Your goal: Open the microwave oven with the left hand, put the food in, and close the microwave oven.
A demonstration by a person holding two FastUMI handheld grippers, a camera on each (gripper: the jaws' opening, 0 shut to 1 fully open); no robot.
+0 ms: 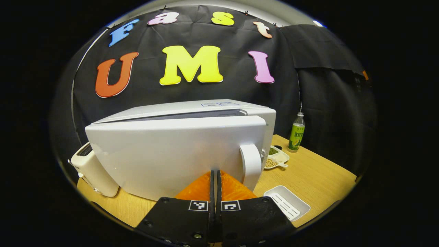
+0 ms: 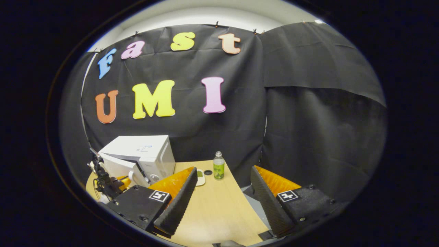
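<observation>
While the white microwave oven [image 1: 178, 151] stands on the wooden desk [image 1: 308, 175] against the booth's black wall, its door [image 1: 171, 157] hangs partly ajar, a gap showing along the top. In the left gripper view, the left tongs [image 1: 215, 181] sit pinched together with nothing between them, tips at the door's lower front just beside its white handle [image 1: 251, 164], probably pressing the door toward shut. In the right gripper view, the right tongs [image 2: 221, 199] gape wide and empty, well away from the oven, likely kept clear. Beyond the oven's handle side sit small dishes of beans [image 1: 276, 158] and a green bottle [image 1: 296, 133]; a white toaster [image 1: 92, 169] flanks the other side. Whether food lies inside cannot be told.
</observation>
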